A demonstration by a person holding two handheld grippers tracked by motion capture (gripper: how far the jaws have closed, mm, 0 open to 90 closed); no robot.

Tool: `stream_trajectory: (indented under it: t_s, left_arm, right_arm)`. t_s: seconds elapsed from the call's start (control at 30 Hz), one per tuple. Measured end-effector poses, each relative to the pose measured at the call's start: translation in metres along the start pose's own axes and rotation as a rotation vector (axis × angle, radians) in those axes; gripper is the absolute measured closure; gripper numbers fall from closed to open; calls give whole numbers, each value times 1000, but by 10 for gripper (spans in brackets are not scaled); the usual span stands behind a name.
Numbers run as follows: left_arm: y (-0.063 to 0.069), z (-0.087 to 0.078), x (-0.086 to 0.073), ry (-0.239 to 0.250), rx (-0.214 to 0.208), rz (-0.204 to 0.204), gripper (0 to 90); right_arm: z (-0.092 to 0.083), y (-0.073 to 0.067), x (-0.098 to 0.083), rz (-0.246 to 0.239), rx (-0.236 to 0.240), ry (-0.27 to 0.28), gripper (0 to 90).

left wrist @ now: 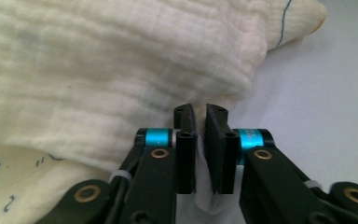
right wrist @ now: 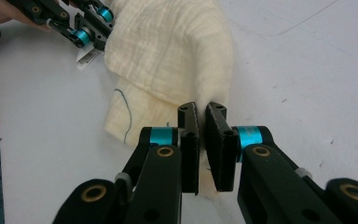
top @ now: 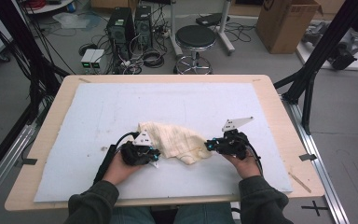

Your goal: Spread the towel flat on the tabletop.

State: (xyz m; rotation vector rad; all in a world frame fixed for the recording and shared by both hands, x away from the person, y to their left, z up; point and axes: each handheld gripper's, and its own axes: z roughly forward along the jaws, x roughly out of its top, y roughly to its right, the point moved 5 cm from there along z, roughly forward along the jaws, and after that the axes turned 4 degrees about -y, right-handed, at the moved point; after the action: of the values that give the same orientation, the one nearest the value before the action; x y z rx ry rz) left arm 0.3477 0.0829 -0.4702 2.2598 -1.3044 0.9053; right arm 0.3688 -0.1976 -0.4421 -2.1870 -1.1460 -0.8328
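Your worktop (top: pixel 98 116) carries a crumpled cream muslin cloth (top: pixel 177 140) near its front edge, between your hands. Your left gripper (left wrist: pixel 199 122) is clamped on the cloth's edge with its white tag (left wrist: pixel 204 198); your right gripper (right wrist: pixel 201 119) pinches the opposite edge.

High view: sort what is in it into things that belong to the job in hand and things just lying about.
In the job:
cloth, cream, crumpled on the table
left gripper, shut on the cloth's edge
right gripper, shut on the cloth's other end

Lying about:
stool
box
computer towers
cables on the floor
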Motion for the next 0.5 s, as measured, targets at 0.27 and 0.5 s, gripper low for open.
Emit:
stream_trajectory:
  t_s: [0.27, 0.5]
  left_arm:
    - [-5, -23, 0, 60, 6, -18, 874]
    - [-3, -74, -1, 163, 26, -21, 874]
  right_arm:
    - [-5, -8, 3, -14, 5, 23, 841]
    - [-16, -32, 19, -88, 26, 64, 839]
